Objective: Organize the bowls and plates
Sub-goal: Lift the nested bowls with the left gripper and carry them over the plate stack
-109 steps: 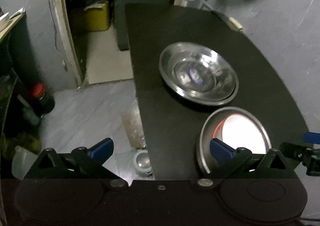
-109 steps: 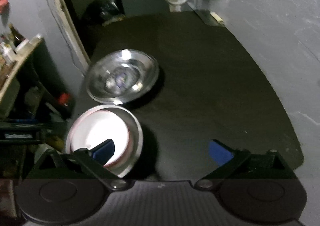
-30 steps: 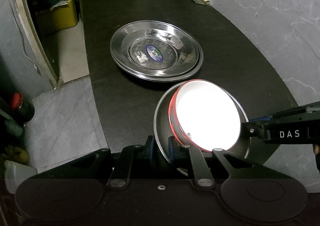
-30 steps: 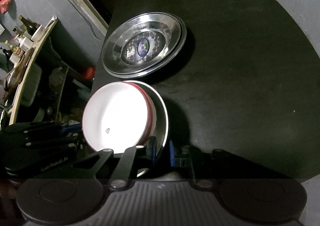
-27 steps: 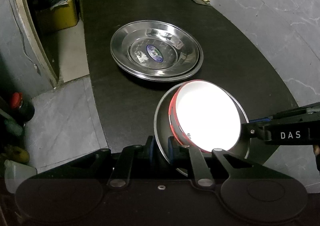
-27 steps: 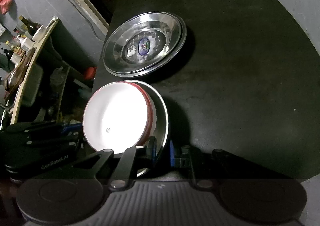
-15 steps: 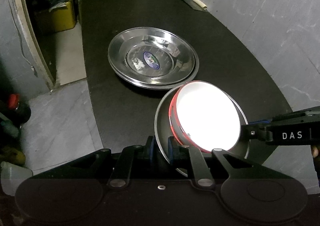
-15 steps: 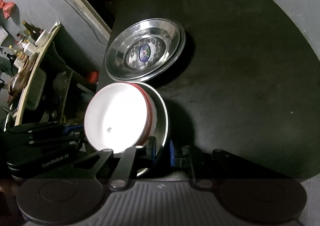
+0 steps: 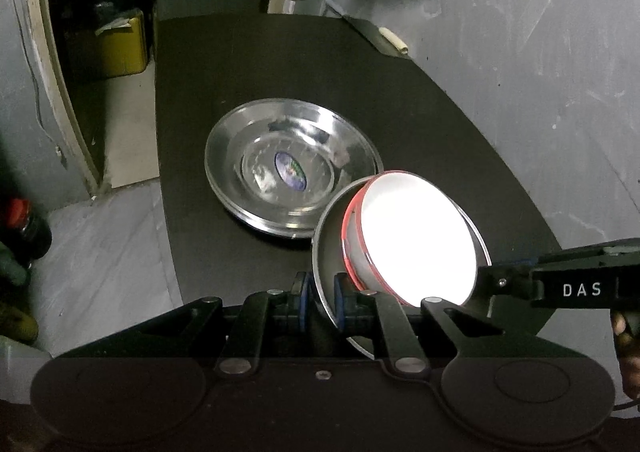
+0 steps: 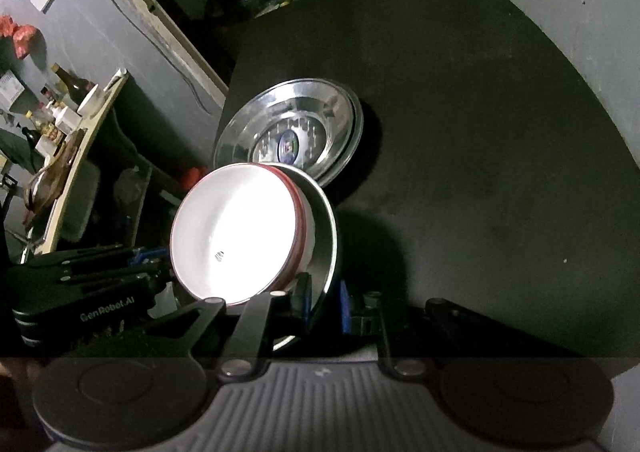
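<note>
A steel bowl (image 9: 330,252) with a white, red-rimmed bowl (image 9: 416,240) nested in it hangs tilted just above the black table (image 9: 420,123). My left gripper (image 9: 320,302) is shut on the steel bowl's near rim. Across the bowl, my right gripper (image 9: 494,283) clamps the opposite rim. The right wrist view shows the same: right gripper (image 10: 325,306) shut on the steel bowl (image 10: 325,223), white bowl (image 10: 236,236) inside, left gripper (image 10: 158,266) at the far side. A stack of steel plates (image 9: 292,171) (image 10: 288,131) lies on the table just beyond.
The table's left edge drops to a grey floor with a yellow container (image 9: 120,47) and a red-capped bottle (image 9: 24,219). A grey wall (image 9: 540,71) borders the table on the right. A pale roll (image 9: 394,41) lies at the far corner. A cluttered shelf (image 10: 60,119) stands left.
Both grippers have risen together with the nested bowls held between them. The plate stack and table have dropped away and look smaller; more of the room shows above.
</note>
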Action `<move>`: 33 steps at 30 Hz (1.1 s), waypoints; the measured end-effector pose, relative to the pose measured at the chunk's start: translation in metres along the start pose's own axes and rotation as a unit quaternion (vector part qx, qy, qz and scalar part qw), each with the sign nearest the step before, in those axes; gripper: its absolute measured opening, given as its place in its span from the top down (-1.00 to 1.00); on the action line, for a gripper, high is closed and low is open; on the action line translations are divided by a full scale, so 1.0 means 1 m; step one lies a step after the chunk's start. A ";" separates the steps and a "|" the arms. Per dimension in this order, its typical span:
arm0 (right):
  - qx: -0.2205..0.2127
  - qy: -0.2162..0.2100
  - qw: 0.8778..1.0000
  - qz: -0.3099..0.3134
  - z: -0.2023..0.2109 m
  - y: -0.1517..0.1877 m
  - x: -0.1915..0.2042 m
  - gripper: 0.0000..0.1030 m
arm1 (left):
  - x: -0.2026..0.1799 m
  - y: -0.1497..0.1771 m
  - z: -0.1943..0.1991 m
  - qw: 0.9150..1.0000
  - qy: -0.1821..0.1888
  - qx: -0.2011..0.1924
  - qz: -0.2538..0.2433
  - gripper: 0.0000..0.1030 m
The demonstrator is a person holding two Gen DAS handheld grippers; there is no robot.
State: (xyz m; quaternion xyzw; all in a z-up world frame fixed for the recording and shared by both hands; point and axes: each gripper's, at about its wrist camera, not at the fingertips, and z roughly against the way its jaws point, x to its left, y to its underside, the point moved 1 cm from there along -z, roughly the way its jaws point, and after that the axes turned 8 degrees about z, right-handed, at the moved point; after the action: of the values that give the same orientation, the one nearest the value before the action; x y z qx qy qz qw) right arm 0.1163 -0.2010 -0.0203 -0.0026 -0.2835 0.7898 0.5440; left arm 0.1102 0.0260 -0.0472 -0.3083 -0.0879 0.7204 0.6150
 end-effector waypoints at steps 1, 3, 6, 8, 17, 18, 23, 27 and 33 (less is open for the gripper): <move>-0.001 -0.001 1.000 0.000 0.000 -0.001 -0.001 0.68 | -0.001 -0.002 0.000 1.000 0.000 0.000 0.001 0.77; -0.002 -0.002 1.000 0.002 0.001 -0.006 -0.002 0.68 | -0.002 -0.006 0.001 1.000 0.000 -0.002 0.003 0.77; -0.005 -0.004 1.000 0.007 0.003 -0.015 -0.005 0.68 | -0.002 -0.012 0.000 1.000 0.000 -0.005 0.007 0.77; -0.005 -0.005 1.000 0.012 0.003 -0.022 -0.006 0.68 | -0.002 -0.017 -0.001 1.000 0.000 -0.008 0.013 0.77; 0.004 -0.017 0.999 0.033 -0.005 -0.049 -0.013 0.67 | 0.003 -0.036 -0.011 0.999 -0.008 -0.019 0.046 0.79; 0.005 -0.019 0.999 0.035 -0.007 -0.052 -0.013 0.67 | 0.003 -0.037 -0.012 0.999 -0.010 -0.020 0.050 0.79; 0.010 -0.033 0.999 0.042 -0.017 -0.064 -0.013 0.67 | 0.010 -0.044 -0.018 0.997 -0.022 -0.020 0.066 0.80; 0.015 -0.042 0.998 0.050 -0.026 -0.075 -0.015 0.67 | 0.015 -0.049 -0.022 0.996 -0.033 -0.018 0.077 0.80; 0.019 -0.053 0.997 0.057 -0.038 -0.089 -0.016 0.67 | 0.022 -0.061 -0.029 0.995 -0.046 -0.017 0.086 0.80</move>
State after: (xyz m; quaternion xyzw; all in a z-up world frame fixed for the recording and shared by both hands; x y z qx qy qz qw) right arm 0.2115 -0.1763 -0.0165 0.0333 -0.2967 0.8235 0.4823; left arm 0.1759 0.0531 -0.0467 -0.2918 -0.1020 0.7822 0.5409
